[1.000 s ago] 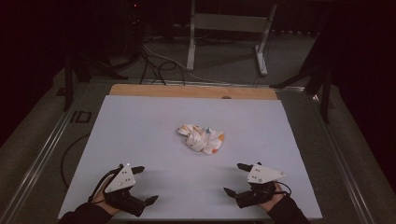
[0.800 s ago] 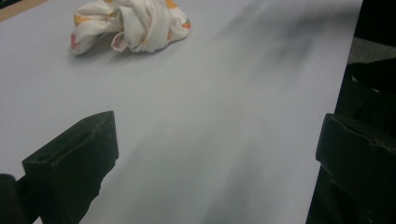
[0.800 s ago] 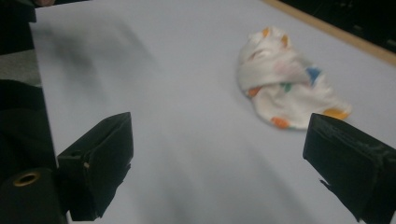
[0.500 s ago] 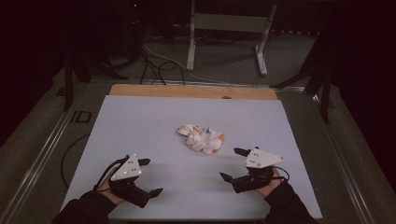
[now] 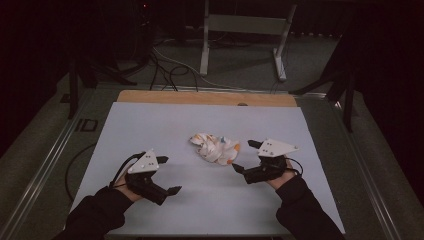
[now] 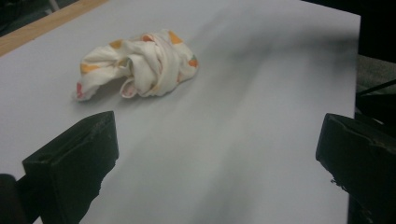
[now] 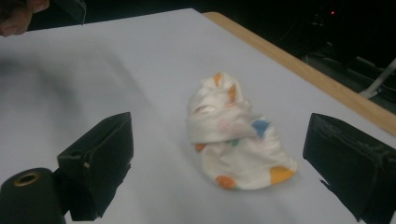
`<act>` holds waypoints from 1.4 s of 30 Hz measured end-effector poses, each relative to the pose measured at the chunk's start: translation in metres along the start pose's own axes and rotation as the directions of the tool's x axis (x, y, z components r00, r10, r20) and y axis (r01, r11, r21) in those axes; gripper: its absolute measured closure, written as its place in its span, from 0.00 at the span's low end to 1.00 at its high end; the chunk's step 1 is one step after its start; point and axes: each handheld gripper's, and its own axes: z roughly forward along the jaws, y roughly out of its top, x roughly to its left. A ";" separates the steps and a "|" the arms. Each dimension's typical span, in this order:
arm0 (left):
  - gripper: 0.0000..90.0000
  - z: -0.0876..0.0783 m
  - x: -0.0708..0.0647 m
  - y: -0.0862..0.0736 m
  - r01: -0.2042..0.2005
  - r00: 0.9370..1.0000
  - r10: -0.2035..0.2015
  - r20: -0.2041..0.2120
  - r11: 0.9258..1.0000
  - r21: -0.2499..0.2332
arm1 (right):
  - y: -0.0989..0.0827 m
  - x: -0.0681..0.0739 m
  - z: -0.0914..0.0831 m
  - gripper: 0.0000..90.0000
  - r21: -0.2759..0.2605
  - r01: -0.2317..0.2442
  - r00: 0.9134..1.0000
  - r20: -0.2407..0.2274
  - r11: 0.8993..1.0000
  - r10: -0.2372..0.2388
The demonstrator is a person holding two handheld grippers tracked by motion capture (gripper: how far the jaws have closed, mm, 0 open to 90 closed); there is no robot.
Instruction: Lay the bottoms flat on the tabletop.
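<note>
Nothing is grasped yet: the crumpled cloth (image 5: 215, 148) lies bunched near the middle of the white table (image 5: 150, 125), the right gripper (image 5: 246, 157) just beside it and the left gripper (image 5: 169, 175) farther off, both with jaws spread wide.

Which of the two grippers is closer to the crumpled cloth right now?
The right gripper is closer: its open jaws sit just beside the crumpled cloth, nearly framing it. The left gripper, also open, is farther back across bare table.
</note>
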 end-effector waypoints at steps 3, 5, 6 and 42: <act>0.00 0.007 0.006 0.005 0.011 1.000 -0.011 -0.010 1.000 0.002 | 0.003 -0.007 0.007 0.10 0.004 0.000 1.000 0.015 1.000 0.000; 0.00 0.012 0.010 0.009 0.016 1.000 -0.016 -0.016 1.000 0.005 | 0.004 -0.011 0.011 0.10 0.019 0.005 1.000 0.026 1.000 -0.006; 0.00 0.016 0.013 0.012 0.018 1.000 -0.018 -0.025 1.000 0.006 | 0.005 -0.012 0.013 0.10 0.022 0.006 1.000 0.027 1.000 -0.007; 0.23 0.123 0.061 0.020 0.141 0.987 -0.134 -0.084 0.985 0.095 | -0.042 -0.005 0.094 0.31 0.201 -0.210 0.975 0.113 0.957 0.190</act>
